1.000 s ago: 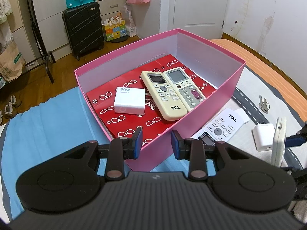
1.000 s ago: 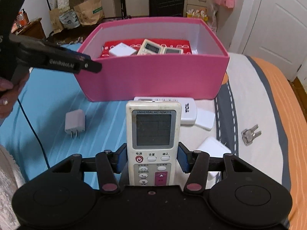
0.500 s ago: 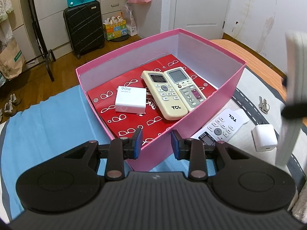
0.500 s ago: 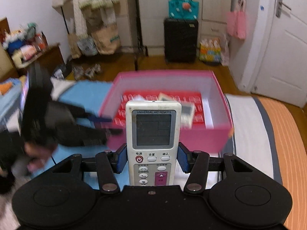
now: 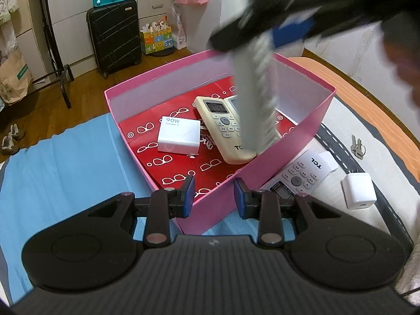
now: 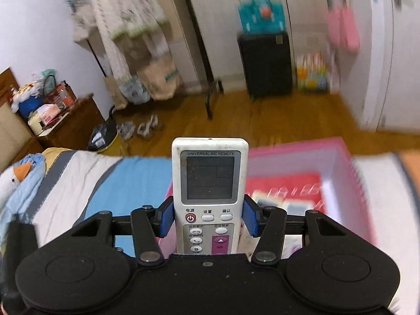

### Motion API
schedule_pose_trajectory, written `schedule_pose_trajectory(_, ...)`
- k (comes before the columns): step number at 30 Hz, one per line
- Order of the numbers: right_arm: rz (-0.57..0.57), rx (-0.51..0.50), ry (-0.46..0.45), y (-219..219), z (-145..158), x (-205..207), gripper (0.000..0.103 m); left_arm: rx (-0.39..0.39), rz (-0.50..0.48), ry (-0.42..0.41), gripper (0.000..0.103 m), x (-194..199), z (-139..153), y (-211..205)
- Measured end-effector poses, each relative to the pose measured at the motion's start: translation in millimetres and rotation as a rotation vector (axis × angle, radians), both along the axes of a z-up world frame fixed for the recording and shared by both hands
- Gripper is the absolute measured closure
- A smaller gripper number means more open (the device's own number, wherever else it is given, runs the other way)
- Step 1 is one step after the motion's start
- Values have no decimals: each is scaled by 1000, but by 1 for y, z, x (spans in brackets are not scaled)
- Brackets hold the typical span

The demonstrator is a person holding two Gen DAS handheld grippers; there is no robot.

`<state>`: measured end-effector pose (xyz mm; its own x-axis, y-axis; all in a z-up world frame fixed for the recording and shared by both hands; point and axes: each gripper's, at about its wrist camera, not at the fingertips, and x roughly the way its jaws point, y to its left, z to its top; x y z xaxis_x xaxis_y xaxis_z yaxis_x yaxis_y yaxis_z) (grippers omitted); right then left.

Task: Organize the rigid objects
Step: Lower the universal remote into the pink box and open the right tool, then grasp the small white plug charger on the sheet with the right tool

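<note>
A pink box (image 5: 126, 99) with a red patterned floor stands on the bed. It holds a white 90W charger (image 5: 178, 136) and a beige TCL remote (image 5: 223, 128); a second remote beside that one is mostly hidden. My right gripper (image 6: 208, 219) is shut on a white universal A/C remote (image 6: 210, 178). In the left wrist view that remote (image 5: 256, 99) hangs blurred over the box, under the right gripper (image 5: 286, 31). My left gripper (image 5: 214, 198) hovers at the box's near corner, its pads a narrow gap apart and pressing on nothing.
On the bedding right of the box lie a white TCL remote (image 5: 302, 176), a small white charger cube (image 5: 358, 190) and keys (image 5: 357, 147). A black suitcase (image 5: 114, 36) and a clothes rack stand on the wooden floor behind. A stuffed penguin (image 6: 18, 181) lies at the bed's left.
My right gripper has carried the universal remote up from the bedding at the right to above the box's inside. The left gripper and the box have kept still.
</note>
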<state>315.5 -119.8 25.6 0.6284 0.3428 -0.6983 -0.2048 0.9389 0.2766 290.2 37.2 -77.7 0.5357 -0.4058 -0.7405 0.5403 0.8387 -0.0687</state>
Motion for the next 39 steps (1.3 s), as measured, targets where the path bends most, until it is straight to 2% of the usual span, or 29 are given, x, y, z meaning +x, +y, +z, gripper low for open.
schedule_pose_trajectory(7,-7,55,177,10,-63,35,45,-28,-5,15,72,3,-2,6)
schedule_pose_trajectory(11,-12,59,235,14,-86,47,44,-35,-9,17,72,4,-2,7)
schedule_pose_trajectory(13,-27,96,236,9,-89,49,42,-41,-8,22,72,5,-2,8)
schedule_pose_trajectory(15,-30,126,188,6,-87,41,41,-43,-7,18,72,5,-3,9)
schedule_pose_trajectory(18,-51,128,71,-2,-78,12,40,-47,-11,19,72,5,-3,10)
schedule_pose_trajectory(20,-50,75,-22,-6,-66,-8,40,-43,-11,16,71,4,-3,10)
schedule_pose_trajectory(22,-48,-27,-117,-8,-52,-34,40,-40,-9,17,71,4,-3,9)
schedule_pose_trajectory(25,-10,-159,-200,-10,-32,-59,40,-38,-6,21,71,5,-2,8)
schedule_pose_trajectory(29,101,-212,-183,-11,-18,-83,40,-31,-4,20,71,5,-2,7)
schedule_pose_trajectory(32,240,-241,-91,-7,-19,-101,40,-19,6,18,71,4,-1,5)
schedule_pose_trajectory(34,271,-225,-49,-5,-18,-111,40,-5,1,7,71,3,-1,3)
schedule_pose_trajectory(39,364,-196,38,14,-24,-134,40,-27,1,19,71,5,-2,8)
